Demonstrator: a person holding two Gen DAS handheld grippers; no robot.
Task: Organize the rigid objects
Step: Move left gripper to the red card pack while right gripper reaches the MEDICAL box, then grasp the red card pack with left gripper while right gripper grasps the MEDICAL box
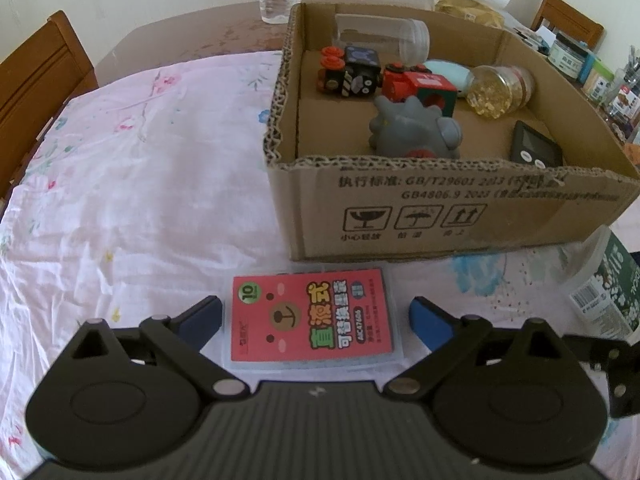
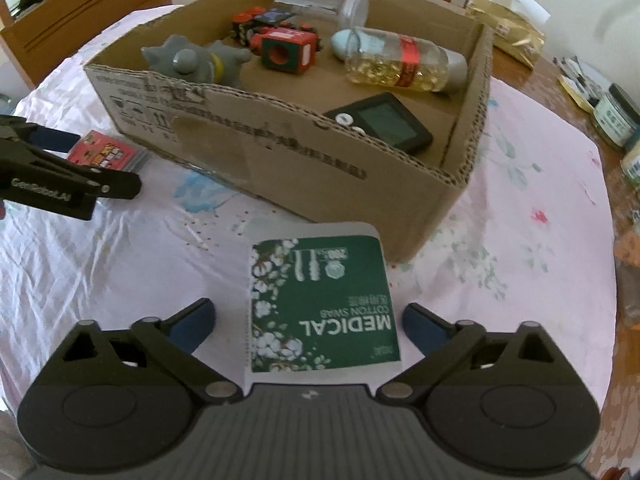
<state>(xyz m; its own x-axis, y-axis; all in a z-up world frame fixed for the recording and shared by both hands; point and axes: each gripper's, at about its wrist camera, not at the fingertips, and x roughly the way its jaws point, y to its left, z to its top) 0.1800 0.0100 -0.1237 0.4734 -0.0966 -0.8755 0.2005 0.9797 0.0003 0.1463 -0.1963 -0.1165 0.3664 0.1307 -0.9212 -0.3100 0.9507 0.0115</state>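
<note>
Green cotton swab box [image 2: 324,304] on cloth, near cardboard box [image 2: 400,196] | between spread right gripper [image 2: 308,320] fingers, untouched, long axis along them | left gripper [image 1: 316,316] spread astride pink card pack [image 1: 310,314]

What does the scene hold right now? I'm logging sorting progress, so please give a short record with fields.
surface: table with floral cloth
container: open cardboard box
in box: grey spiky toy, toy train pieces, capsule bottle, empty clear jar, black timer
outside box: red card pack, cotton swab box
left gripper: fingers open either side of the red card pack, not gripping
right gripper: fingers open either side of the cotton swab box, gaps showing
</note>
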